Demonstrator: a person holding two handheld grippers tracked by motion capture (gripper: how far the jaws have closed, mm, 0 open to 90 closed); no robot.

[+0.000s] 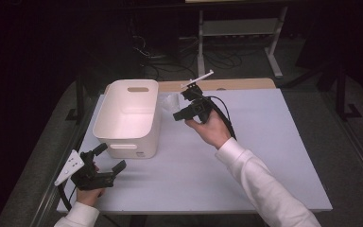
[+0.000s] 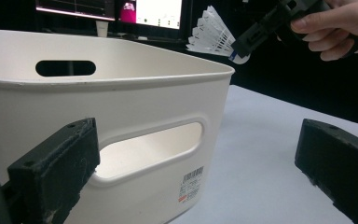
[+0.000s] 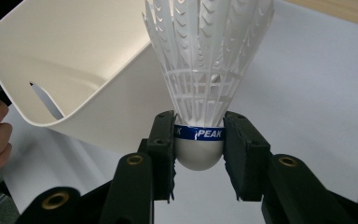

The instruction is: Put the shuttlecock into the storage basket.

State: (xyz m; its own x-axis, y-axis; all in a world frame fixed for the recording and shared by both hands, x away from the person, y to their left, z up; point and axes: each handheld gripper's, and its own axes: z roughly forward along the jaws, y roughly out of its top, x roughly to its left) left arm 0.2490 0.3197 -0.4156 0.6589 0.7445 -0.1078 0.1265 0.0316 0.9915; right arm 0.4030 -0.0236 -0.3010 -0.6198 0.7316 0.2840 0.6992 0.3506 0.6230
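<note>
Right gripper [image 3: 198,140] lifted above the white tabletop [image 1: 264,156], its two black jaws closed partway and clamped on the rounded white cork base of a white plastic-skirted shuttlecock with a blue band [image 3: 200,70]; cork pinched squarely between the two pads, one jaw on each side of the band, skirt fanning up and away beyond the jaw tips. Just past those tips and off to one side, a cream-white rectangular plastic bin with slotted handles [image 3: 74,70], its open mouth tilted into sight, near the shuttlecock but apart from it. Seen from the high view, right gripper [image 1: 183,105] hanging just beside the bin's [image 1: 127,118] far corner, held by a hand in a white sleeve [image 1: 260,184]. Left gripper [image 2: 196,186] low at the table's near edge, jaws spread wide with nothing between the pads; bin's near wall with its handle slot and small barcode label [image 2: 191,184] close ahead of the jaws, mostly behind the one pad, bare tabletop ahead of the other; in the high view, left gripper [image 1: 108,158] just short of the bin's front wall
</note>
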